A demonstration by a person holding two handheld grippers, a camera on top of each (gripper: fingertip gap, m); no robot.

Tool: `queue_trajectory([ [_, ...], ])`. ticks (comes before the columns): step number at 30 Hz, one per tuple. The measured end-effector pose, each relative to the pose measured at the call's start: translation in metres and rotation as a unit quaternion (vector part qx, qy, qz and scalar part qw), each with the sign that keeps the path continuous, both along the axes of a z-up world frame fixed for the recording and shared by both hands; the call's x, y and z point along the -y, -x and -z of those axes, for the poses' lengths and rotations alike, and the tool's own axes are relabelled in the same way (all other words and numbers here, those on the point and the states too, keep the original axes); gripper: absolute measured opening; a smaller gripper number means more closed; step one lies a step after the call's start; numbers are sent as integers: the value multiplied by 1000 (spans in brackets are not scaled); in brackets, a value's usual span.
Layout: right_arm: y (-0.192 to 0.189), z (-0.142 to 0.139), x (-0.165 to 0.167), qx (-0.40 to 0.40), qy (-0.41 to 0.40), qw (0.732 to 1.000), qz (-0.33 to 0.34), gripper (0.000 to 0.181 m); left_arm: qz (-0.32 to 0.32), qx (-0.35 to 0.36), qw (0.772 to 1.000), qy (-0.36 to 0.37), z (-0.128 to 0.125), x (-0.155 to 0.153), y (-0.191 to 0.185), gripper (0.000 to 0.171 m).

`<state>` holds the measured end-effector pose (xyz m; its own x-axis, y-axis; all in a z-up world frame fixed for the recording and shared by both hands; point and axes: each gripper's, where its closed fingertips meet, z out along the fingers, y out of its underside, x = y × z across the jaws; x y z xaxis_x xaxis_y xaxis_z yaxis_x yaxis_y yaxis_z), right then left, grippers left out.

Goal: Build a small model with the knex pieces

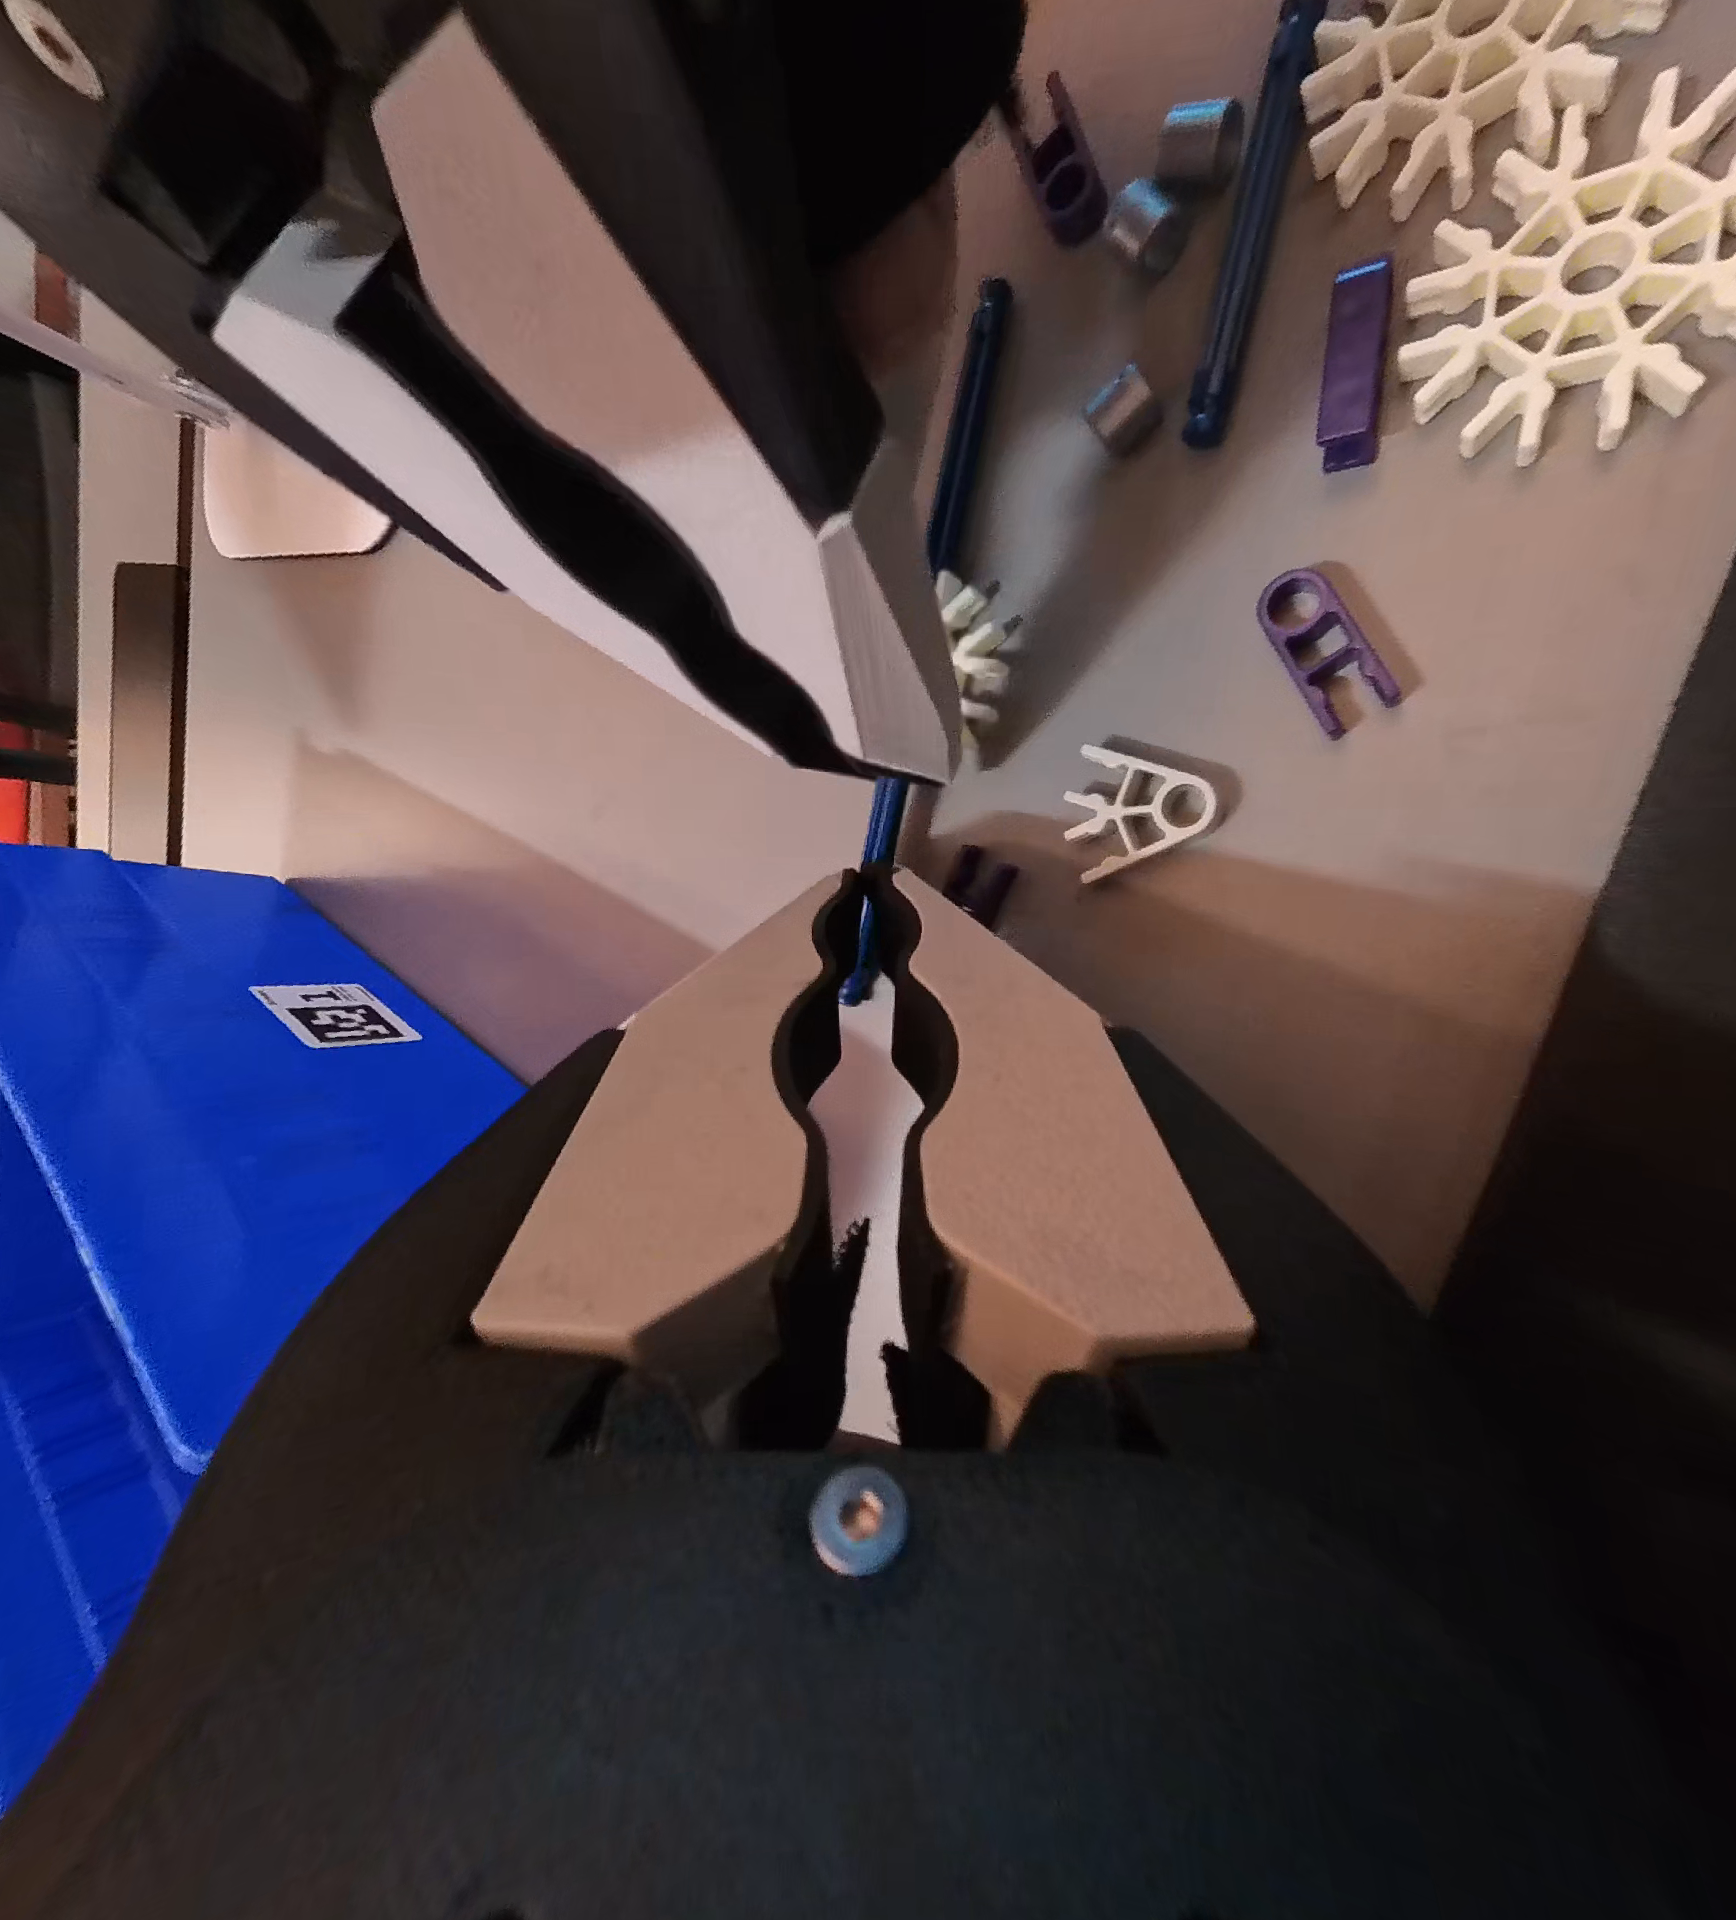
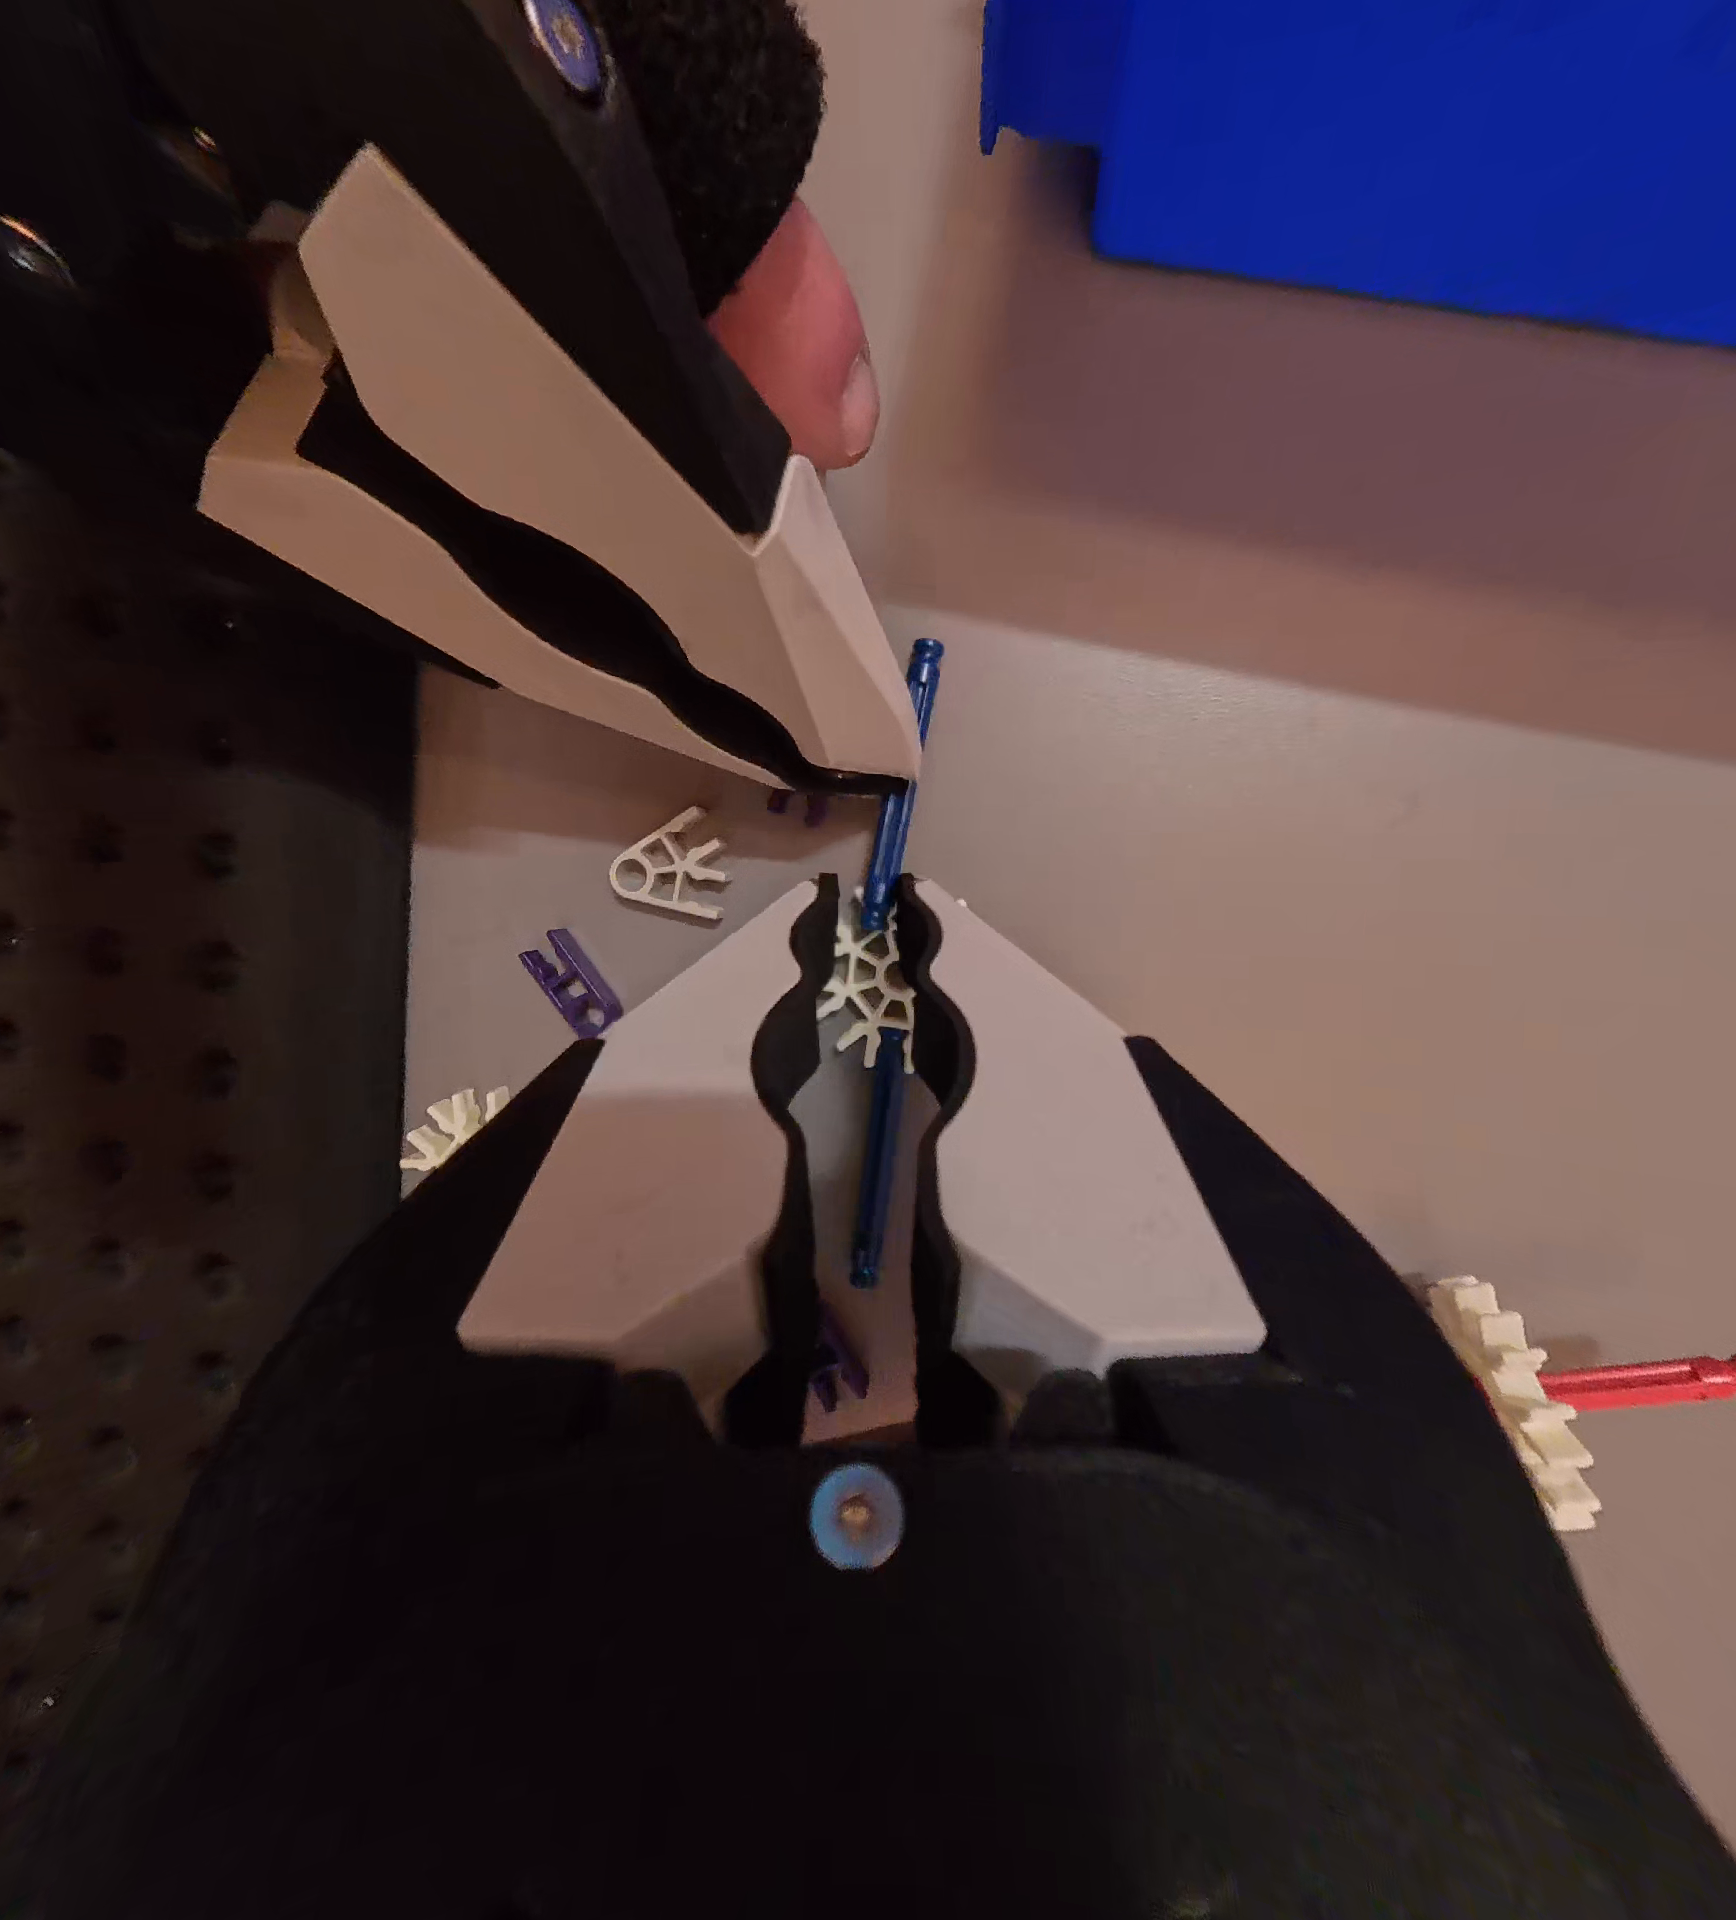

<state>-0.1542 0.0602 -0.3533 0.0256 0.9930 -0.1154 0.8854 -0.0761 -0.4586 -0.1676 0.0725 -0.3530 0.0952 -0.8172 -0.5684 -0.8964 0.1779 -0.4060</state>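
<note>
1. Left gripper [image 1: 869, 894]: its fingers are closed on a thin blue rod [image 1: 879, 831], which passes between the tips. The right gripper [image 1: 905, 774] enters the left wrist view from the upper left, and its tips meet the same rod just beyond.
2. Right gripper [image 2: 864, 904]: its fingers are closed on a white snowflake-shaped connector [image 2: 869, 987] with blue rods plugged into it. One rod runs back between the fingers; the other runs forward to the tips of the left gripper [image 2: 859, 779], which comes in from the upper left.
3. Only the left wrist view shows the parts spread on the grey counter [image 1: 1259, 987] at the far right: two large white snowflake wheels [image 1: 1591, 275], small metal sleeves [image 1: 1144, 223], a purple bar [image 1: 1354, 358], a long blue rod [image 1: 1243, 229], a purple clip [image 1: 1326, 649] and a white clip [image 1: 1144, 810].
4. Only the right wrist view shows a white gear [image 2: 1513, 1403] on a red rod [image 2: 1664, 1382] at the near right, and a bare fingertip [image 2: 822, 353] of the person's hand behind the left gripper.
5. Edges: a blue bin [image 1: 168, 1143] lies left in the left wrist view. A black perforated board [image 2: 157, 935] borders the counter on the left of the right wrist view.
6. Open room: in the right wrist view, the counter to the right of the rod is bare up to the blue bin.
</note>
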Motion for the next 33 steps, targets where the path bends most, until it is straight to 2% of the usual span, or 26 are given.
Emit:
queue_trajectory([
  [6,-4,-11,-2,-18,6,1000,3,7,-5,-10,1000,-3,4,-5,3,0],
  [12,-21,-1,-8,21,-37,999,2,19,0,0,1000,-14,-4,-5,-3,0],
  [15,-20,-3,-10,11,-63,998,-7,31,3,-12,1000,-13,-3,-6,-2,1],
  [19,4,-16,-11,-38,-70,997,7,21,-15,0,1000,-11,-8,-7,4,2],
  [20,7,-13,-12,-34,-64,997,17,15,-19,7,1000,-10,-10,-6,6,2],
  [25,15,7,-13,-7,-35,998,46,12,-38,10,999,-13,-11,-3,18,3],
  [27,18,7,-12,-11,-30,998,46,3,-41,16,999,-12,-10,-2,19,3],
  [33,20,-2,-16,-23,-28,999,37,2,-44,27,998,-23,-12,-3,20,5],
])
